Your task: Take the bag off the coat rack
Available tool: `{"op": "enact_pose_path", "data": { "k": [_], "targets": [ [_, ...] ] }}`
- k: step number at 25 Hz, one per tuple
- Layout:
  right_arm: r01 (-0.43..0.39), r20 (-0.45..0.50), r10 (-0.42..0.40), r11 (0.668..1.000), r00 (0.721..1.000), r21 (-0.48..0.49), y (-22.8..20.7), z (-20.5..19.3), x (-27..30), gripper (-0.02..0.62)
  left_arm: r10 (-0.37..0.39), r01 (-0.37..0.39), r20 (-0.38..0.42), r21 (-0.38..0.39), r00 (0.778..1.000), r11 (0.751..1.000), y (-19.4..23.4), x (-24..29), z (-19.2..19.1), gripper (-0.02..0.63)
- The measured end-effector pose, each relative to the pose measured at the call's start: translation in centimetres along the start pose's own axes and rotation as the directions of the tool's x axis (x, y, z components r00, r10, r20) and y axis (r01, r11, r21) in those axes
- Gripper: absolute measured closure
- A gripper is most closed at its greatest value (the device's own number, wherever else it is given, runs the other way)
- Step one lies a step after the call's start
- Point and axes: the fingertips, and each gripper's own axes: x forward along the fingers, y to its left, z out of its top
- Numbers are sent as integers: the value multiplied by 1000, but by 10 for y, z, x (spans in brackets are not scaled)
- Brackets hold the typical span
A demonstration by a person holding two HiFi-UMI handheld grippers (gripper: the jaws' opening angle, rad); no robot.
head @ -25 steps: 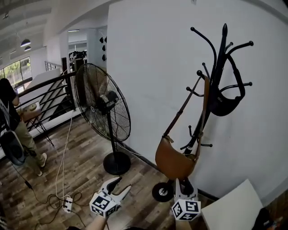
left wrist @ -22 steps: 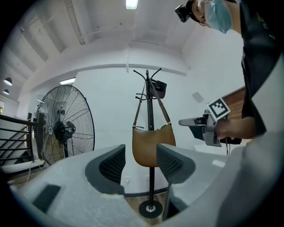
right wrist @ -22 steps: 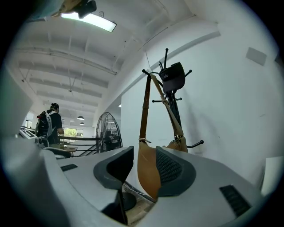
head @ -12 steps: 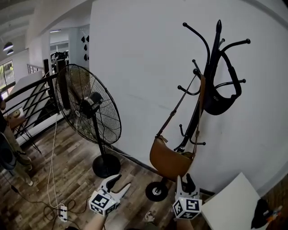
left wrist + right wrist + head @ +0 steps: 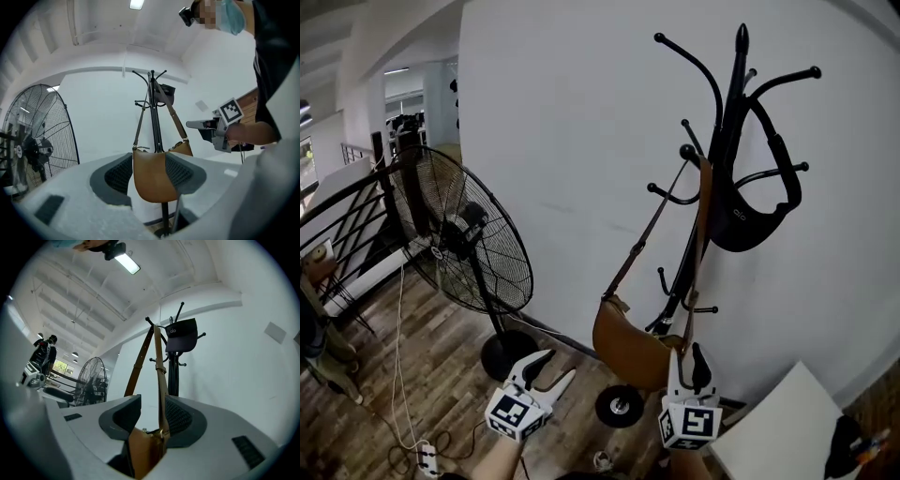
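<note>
Fan [image 5: 473,239]: is standing on the wood floor [image 5: 366,394] at the far left, close to the white wall, with a cable running across the boards to a power strip [image 5: 422,457].
Left gripper [image 5: 551,367]: is hovering low, between the fan's base and the rack's base. Its jaws are standing wide apart and gripping nothing. In the left gripper view the bag is showing through the gap, but farther off.
Bag [image 5: 628,347]: brown, is hanging by its long strap [image 5: 652,220] from a hook partway up the coat rack. Its body is dangling low, just above the rack's round base.
Right gripper [image 5: 688,361]: is pointing upward right at the bag's right end. Its jaws are standing apart, not clamping. In the right gripper view the bag's top corner and one run of the strap are rising between the pads, close beside one pad; contact cannot be told.
Coat rack [image 5: 733,103]: black, is standing upright against the wall, its curved hooks spreading at the top.
Cap [image 5: 748,220]: black, is hanging from an upper hook, right of the pole and well above the bag's body.
Tabletop [image 5: 778,431]: white, is showing one corner at the bottom right.
</note>
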Motion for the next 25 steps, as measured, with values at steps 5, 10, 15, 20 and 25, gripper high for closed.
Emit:
{"op": "enact_pose_path", "data": {
  "k": [5, 10, 15, 20, 25],
  "targets": [
    [3, 51, 0, 998, 999, -61, -8, 15, 30, 456, -24, 22, 38, 43, 999, 999, 15, 45, 22, 393],
    [-2, 82, 11, 993, 997, -114, -11, 24, 48, 456, -59, 53, 77, 85, 995, 995, 21, 86, 46, 393],
    [29, 88, -17, 990, 996, -137, -20, 23, 56, 514, -105, 91, 115, 122, 988, 988, 21, 121, 66, 393],
    [47, 91, -34, 989, 995, -138, -30, 22, 60, 562, -145, 122, 144, 162, 979, 979, 19, 153, 84, 393],
    [22, 102, -9, 992, 995, -128, -33, 20, 66, 566, -161, 138, 136, 165, 978, 977, 22, 180, 87, 393]
  ]
}}
